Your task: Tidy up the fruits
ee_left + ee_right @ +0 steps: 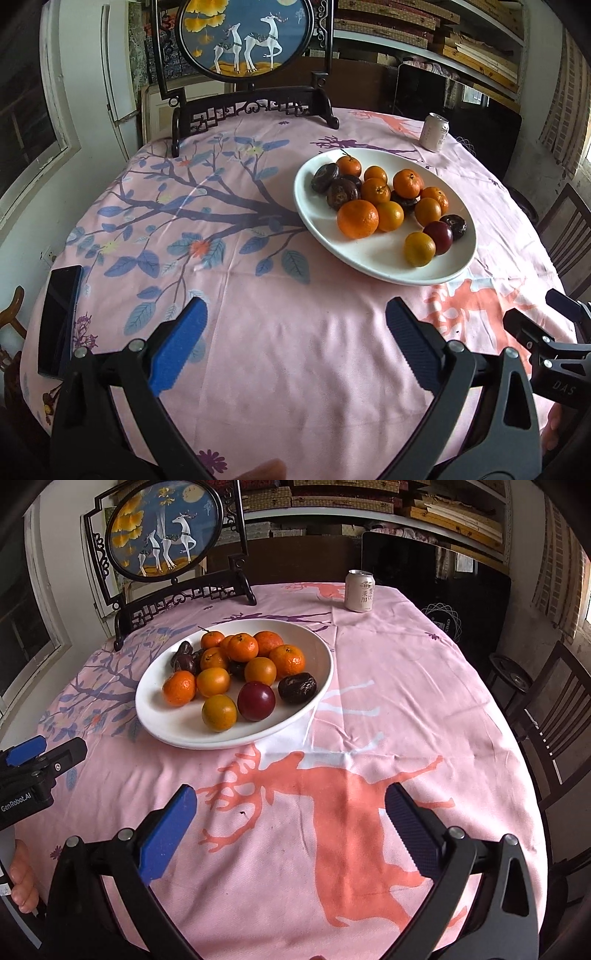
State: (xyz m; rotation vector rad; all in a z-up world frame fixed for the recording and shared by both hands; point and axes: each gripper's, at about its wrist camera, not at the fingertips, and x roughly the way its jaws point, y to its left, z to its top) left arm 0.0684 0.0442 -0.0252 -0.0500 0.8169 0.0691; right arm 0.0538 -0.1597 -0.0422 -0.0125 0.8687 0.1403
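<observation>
While both tongs hover low over the pink cloth of the desk, the left tongs and right tongs are spread wide, released, grasping nothing. From the left wrist the white plate of fruit lies at about one o'clock; from the right wrist, at eleven o'clock. On it are heaped oranges, dark wrinkled fruits and one red plum. A drink can stands upright beyond the plate, well apart. A dark phone lies at nine o'clock near the desk's edge.
</observation>
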